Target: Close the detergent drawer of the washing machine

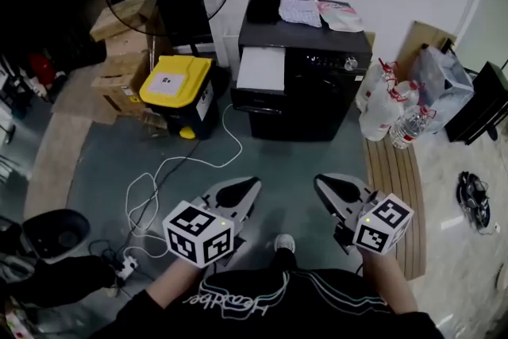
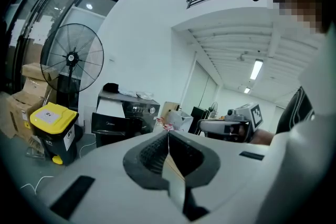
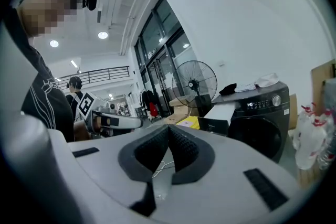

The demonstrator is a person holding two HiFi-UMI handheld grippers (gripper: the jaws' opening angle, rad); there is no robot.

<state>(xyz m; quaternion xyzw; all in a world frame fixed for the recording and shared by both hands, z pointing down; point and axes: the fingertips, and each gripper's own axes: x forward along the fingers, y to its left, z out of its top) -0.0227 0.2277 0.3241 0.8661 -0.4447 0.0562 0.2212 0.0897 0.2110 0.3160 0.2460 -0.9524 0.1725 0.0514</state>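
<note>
1. While the pale, flat plastic detergent drawer (image 1: 260, 69) stands pulled out at the upper left front of the black front-loading washing machine (image 1: 313, 95), nothing touches it.
2. Expect a light, rigid slide. Push squarely on its front edge; no grasp should be needed, and off-centre pressure may jam it.
3. The left gripper (image 1: 251, 185) and right gripper (image 1: 321, 181) hang low, well apart from the machine, jaws together on nothing.
4. Folded cloths (image 1: 300, 11) lie on the machine's top. A yellow-lidded bin (image 1: 176, 83) stands to its left.
</note>
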